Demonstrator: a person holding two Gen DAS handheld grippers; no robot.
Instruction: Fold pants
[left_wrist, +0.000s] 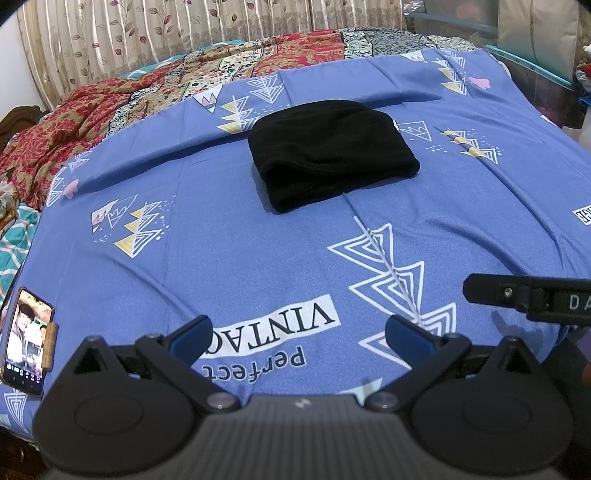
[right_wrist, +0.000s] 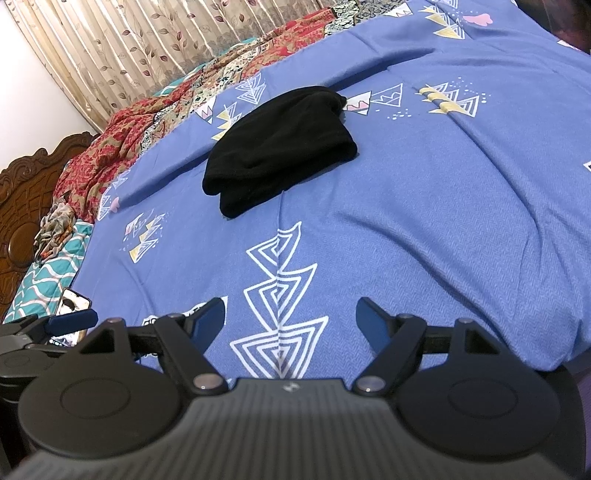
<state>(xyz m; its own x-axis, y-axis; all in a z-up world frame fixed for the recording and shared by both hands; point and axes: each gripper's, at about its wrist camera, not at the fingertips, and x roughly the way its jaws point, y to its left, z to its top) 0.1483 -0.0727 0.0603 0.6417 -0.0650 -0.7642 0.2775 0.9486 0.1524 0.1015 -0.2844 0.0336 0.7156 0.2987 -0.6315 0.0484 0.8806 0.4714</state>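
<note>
1. Bed (left_wrist: 207, 258): covered by a blue sheet (left_wrist: 461, 206) printed with white nested triangles, yellow zigzags and the words "Perfect VINTAGE"; it fills most of both wrist views.
2. Curtain (left_wrist: 147, 40): beige, pleated, with a leaf pattern, hanging behind the bed from 10 to 12 o'clock.
3. Patterned quilt (left_wrist: 74, 125): red, cream and dark print, bunched along the far edge of the sheet at about 10 o'clock; a carved wooden headboard (right_wrist: 29, 184) shows beyond it at 9 o'clock in the right wrist view.
4. Pants (left_wrist: 328, 151): black, folded into a compact thick bundle, lying on the sheet at 12 o'clock from both grippers and well apart from each; nothing touches them.
5. Left gripper (left_wrist: 297, 336): at 6 o'clock in its own view, jaws spread wide over the printed lettering, nothing between the blue pads.
6. Right gripper (right_wrist: 290, 321): at 6 o'clock in its own view, jaws spread wide over a white triangle motif, nothing between them; one of its fingers enters the left wrist view at 3 o'clock.
7. Phone (left_wrist: 27, 339): screen lit, lying on the sheet at 8 o'clock, just beside the left gripper.
</note>
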